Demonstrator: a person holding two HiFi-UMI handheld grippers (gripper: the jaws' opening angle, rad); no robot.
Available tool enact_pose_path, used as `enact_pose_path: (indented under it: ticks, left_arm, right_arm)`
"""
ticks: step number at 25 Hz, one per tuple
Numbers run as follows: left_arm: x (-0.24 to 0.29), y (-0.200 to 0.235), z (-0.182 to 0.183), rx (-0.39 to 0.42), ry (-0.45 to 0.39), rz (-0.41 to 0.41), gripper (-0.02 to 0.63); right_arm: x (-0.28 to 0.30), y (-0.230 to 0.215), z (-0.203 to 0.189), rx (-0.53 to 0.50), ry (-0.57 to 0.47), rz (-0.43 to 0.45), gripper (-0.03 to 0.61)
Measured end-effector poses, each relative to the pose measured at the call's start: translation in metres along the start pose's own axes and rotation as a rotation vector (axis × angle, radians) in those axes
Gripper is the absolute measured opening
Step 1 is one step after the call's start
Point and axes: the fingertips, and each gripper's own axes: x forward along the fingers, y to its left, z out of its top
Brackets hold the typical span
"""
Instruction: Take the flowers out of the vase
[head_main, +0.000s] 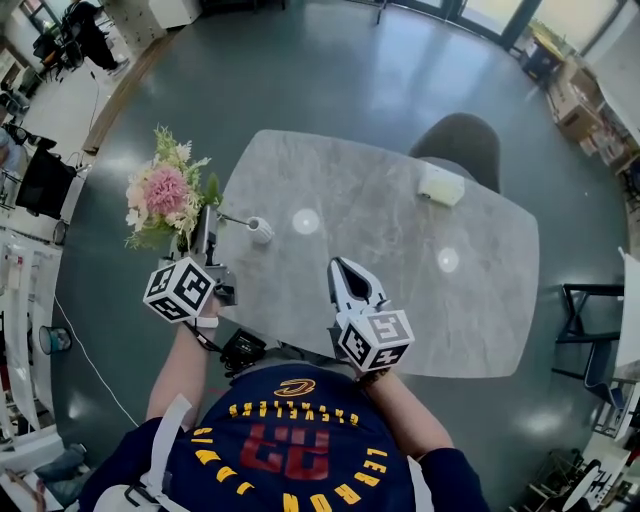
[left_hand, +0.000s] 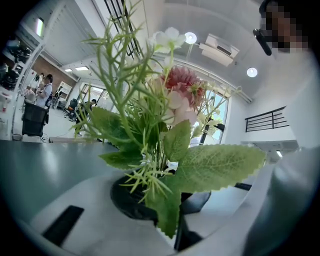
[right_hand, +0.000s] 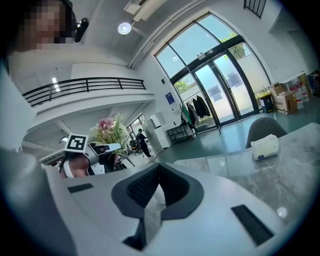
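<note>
The left tool (head_main: 204, 222) pinches the flowers (head_main: 166, 192) by their stems, heads up, past the tabletop's (head_main: 400, 250) left edge, with the vase (head_main: 261, 231) just to its right (right tool (head_main: 340, 268) pressed together, empty).

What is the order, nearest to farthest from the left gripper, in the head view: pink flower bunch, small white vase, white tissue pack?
1. Pink flower bunch, held by the left gripper.
2. Small white vase, just right of it.
3. White tissue pack, far right.
</note>
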Motion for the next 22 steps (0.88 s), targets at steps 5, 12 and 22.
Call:
enact_pose_path:
  ticks: [5,12,22]
  left_arm:
    - [-0.012,-0.006,0.008,-0.019,-0.02,-0.004,0.061]
    - [-0.024,-0.008,0.04,-0.058,-0.067,-0.021,0.061]
    - [-0.026,-0.017,0.058,-0.121,-0.112,-0.069,0.061]
  right_arm:
    - [-0.003,0.014,0.023,-0.03,-0.03,0.043,0.008]
    - [0.001,0.046,0.072,-0.035,-0.108,0.101,0.008]
    - [0.005,0.053,0.069,-0.03,-0.109,0.117,0.008]
